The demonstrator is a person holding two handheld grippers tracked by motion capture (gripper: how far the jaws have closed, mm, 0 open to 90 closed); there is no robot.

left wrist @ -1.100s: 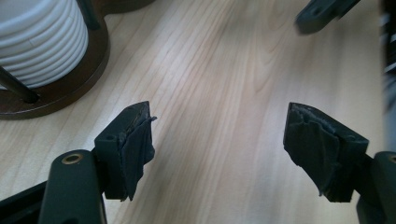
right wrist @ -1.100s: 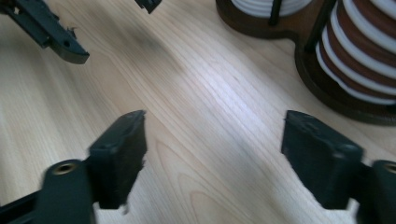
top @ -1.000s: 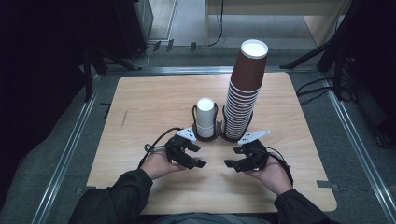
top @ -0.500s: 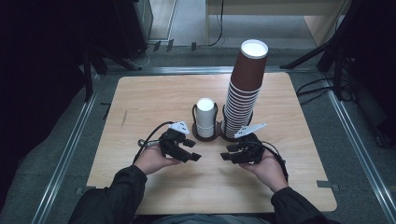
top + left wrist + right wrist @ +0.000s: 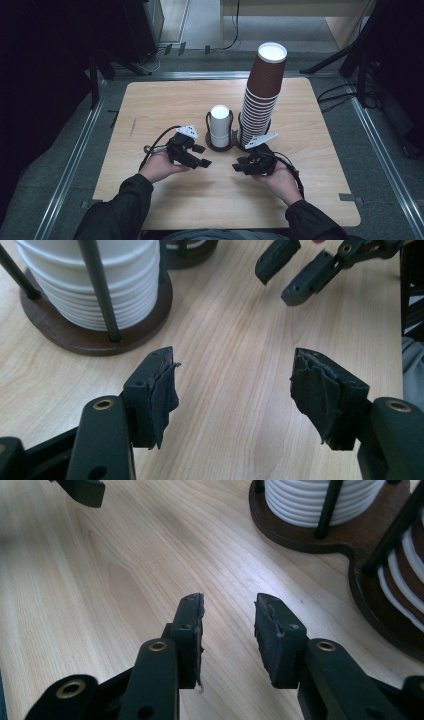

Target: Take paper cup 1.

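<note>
A stack of white lids (image 5: 220, 125) stands in a dark wooden holder (image 5: 220, 147); beside it rises a tall stack of brown paper cups (image 5: 261, 95). My left gripper (image 5: 202, 162) hovers just left of the holder and in front of it. Its jaws have just been opening a little, and in the left gripper view (image 5: 232, 385) they stand apart over bare wood. My right gripper (image 5: 237, 166) faces it from the right. Its jaws (image 5: 227, 625) have just been closing and a narrow gap is left, with nothing between them.
The light wooden table (image 5: 165, 100) has metal rails along its sides. In the left gripper view the lid stack (image 5: 90, 285) and its base (image 5: 75, 337) sit at upper left, with the right gripper's jaws at upper right. Holder rods (image 5: 327, 510) stand near my right jaws.
My left hand has shifted slightly left and away from the person. The right gripper's jaws have narrowed while that hand stayed about where it was.
</note>
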